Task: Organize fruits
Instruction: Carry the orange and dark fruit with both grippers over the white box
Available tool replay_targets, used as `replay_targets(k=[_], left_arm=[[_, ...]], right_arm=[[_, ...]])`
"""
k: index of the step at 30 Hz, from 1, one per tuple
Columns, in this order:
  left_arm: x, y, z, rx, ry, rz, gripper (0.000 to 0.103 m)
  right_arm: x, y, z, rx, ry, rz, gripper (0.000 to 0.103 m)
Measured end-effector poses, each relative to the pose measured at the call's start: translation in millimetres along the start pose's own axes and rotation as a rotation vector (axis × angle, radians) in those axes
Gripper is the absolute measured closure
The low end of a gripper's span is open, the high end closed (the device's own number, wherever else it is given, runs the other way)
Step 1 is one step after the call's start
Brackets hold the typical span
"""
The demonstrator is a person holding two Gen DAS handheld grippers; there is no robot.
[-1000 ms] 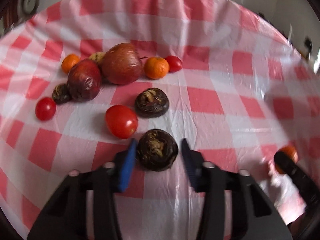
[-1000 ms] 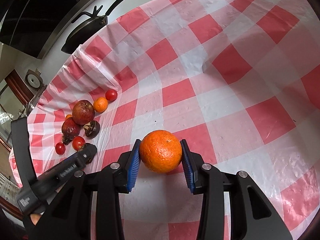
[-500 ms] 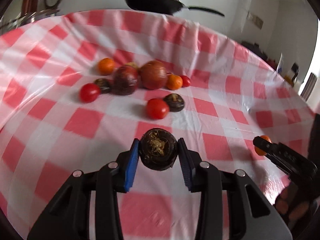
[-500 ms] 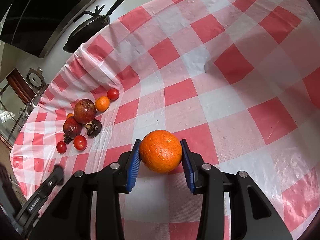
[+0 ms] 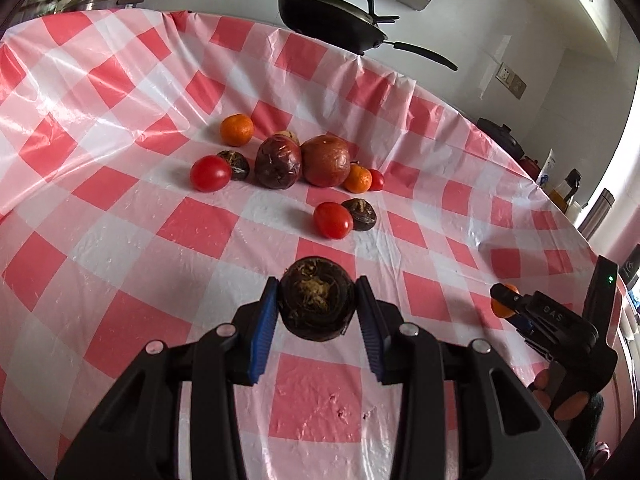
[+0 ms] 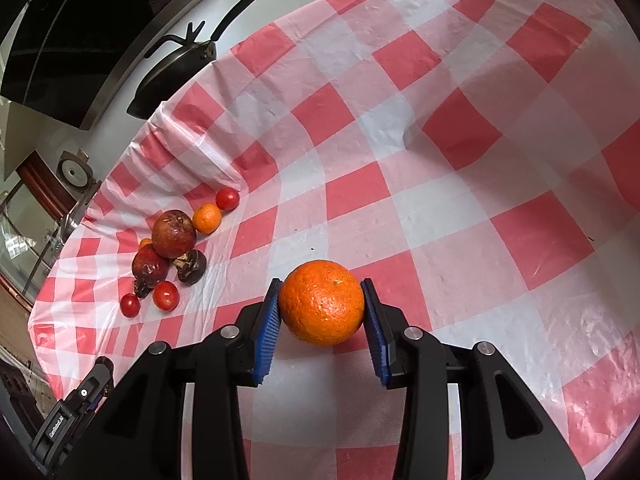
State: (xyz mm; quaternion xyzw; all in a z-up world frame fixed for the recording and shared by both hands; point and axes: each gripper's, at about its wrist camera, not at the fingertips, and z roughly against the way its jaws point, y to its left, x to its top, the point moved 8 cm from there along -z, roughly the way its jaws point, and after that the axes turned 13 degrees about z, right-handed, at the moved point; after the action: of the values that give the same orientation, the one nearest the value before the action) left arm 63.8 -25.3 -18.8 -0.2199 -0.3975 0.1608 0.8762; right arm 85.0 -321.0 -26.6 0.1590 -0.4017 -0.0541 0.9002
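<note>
Both hands loaded, mid-carry. Left hand-held gripper is pinching a dark chestnut between its blue pads, apparently lifted just off the surface. Right hand-held gripper is pinching the orange, pads tight on both sides; can't tell whether it's resting on the cloth or just above it.

Landmark: the big red apple.
- wrinkled dark-red fruit touching the apple's left side
- mandarin and a small tomato tucked against the apple's right
- another mandarin behind-left of the apple
- tomato plus a chestnut further left of the apple
- tomato and chestnut pair in front of the apple, touching each other
- held chestnut is well in front of the apple; held orange is well apart from it, off to the right

Judgement: sorting by kind is in progress, pick step done for both. Next move needs a drop spot per type: chestnut beside its like, orange by the mandarins. Round fruit will roll on slick plastic, so set down low and release slowly, and avoid nudging the cluster.

Writing: small white lettering on the left gripper's side in the right view, and embossed letters on the right gripper in the left view; neither is legible. Partial characters on the appliance top right, unreadable. No labels on the fruit.
</note>
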Motion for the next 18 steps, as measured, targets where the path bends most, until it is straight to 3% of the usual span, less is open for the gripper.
replay_targets(k=[6,9,18], left_arm=[[-7,8,6,-0.034,0.025,0.006,0.064],[-8,16,14,-0.065,0.031,0.031,0.064],[-17,55,58,-0.100,0.032,0.103,0.064]], right_arm=[[-2,7,4,-0.008,-0.002,0.029,0.064],[-14,18,9,0.052,0.013,-0.034,0.064],[-50,122,39,0.174,0.022,0.164,0.064]])
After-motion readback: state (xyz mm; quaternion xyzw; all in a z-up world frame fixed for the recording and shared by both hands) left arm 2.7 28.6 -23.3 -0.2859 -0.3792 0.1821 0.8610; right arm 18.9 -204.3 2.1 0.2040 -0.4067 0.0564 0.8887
